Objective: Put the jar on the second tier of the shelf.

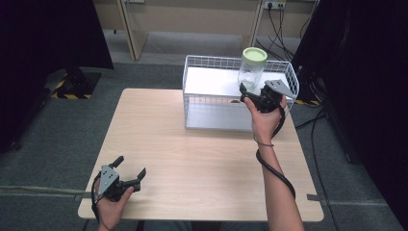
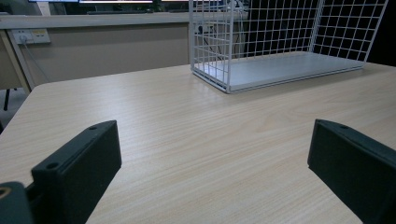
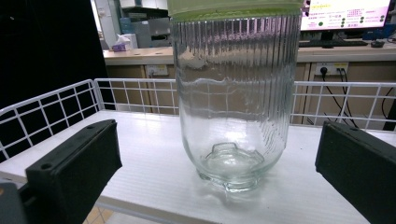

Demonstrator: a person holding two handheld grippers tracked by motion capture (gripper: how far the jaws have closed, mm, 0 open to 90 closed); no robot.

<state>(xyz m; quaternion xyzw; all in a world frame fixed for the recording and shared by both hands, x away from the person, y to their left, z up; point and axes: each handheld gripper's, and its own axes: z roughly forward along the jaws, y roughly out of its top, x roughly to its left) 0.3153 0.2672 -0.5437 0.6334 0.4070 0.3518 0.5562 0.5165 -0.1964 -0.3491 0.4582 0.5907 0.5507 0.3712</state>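
Observation:
An empty ribbed glass jar (image 1: 251,74) with a pale green lid (image 1: 254,55) stands upright on the upper white shelf of a white wire rack (image 1: 211,82) at the table's far right. My right gripper (image 1: 255,91) is open just in front of the jar, its jaws spread wider than the glass and not touching it. In the right gripper view, the jar (image 3: 236,102) rises between and beyond my right gripper (image 3: 219,140). My left gripper (image 1: 130,165) rests open near the front left corner, with nothing between its jaws (image 2: 215,140).
The light wooden table (image 1: 192,154) is bare between the grippers. The wire rack (image 2: 210,42) has mesh walls and a low rim (image 3: 56,105) around its shelf. Dark curtains stand on both sides, and cables hang by the back wall.

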